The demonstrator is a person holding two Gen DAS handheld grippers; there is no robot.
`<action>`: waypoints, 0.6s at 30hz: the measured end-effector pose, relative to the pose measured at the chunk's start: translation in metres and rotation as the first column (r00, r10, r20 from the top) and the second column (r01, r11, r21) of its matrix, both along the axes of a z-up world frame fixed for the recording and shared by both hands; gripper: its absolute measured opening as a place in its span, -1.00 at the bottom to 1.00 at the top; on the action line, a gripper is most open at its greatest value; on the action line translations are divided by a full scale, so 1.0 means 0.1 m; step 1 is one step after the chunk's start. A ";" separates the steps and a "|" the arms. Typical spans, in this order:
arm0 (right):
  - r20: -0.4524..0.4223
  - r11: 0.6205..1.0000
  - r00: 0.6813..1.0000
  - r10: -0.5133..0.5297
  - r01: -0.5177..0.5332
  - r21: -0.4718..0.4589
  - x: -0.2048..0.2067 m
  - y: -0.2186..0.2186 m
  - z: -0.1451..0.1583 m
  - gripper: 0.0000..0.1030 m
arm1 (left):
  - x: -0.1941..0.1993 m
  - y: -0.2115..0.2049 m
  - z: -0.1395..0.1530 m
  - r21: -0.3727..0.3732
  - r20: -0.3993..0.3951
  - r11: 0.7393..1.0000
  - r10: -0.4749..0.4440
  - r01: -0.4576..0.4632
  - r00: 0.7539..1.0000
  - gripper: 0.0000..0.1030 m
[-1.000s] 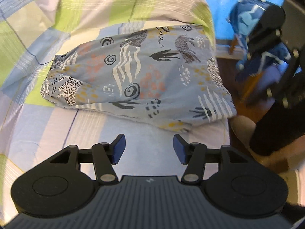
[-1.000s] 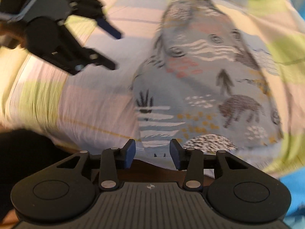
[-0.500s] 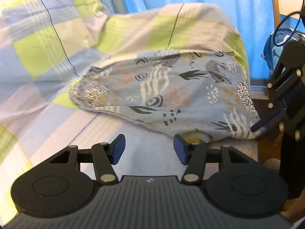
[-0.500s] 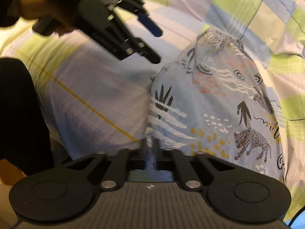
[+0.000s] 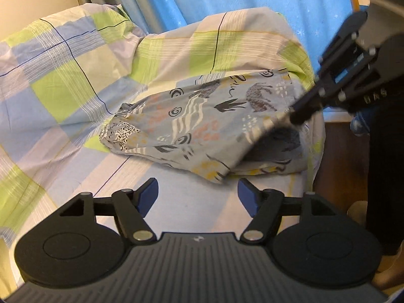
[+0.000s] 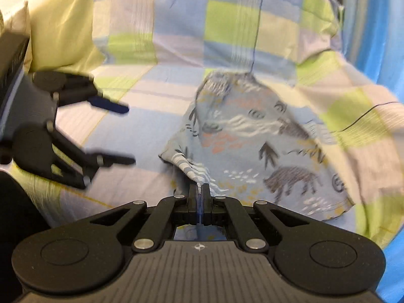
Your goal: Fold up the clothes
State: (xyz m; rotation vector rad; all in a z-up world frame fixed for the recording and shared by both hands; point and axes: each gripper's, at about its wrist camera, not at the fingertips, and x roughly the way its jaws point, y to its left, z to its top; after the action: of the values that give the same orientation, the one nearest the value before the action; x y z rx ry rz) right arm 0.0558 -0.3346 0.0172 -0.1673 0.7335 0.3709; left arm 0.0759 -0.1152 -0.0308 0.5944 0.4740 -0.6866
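The printed garment is spread on the checked bedsheet, ahead of both grippers. Its near edge is pinched between the closed fingers of the right gripper and raised, probably so a fold can be carried across. The left gripper is held wide open and empty, just short of the cloth, seemingly ready to take the neighbouring edge.

Left gripper jaws spread; right gripper jaws pinched.
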 end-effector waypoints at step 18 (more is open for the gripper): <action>0.054 0.998 0.998 -0.032 0.029 0.052 0.11 -0.27 -0.34 -1.00 | 0.59 0.05 -0.25 -0.341 -0.362 0.881 0.198 -0.327 0.911 -0.91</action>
State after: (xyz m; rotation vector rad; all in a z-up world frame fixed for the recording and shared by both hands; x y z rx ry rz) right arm 0.0673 -0.3613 -0.0173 -0.1178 0.6708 0.3539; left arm 0.1351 -0.1104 -0.0558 0.0263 0.6822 -0.5913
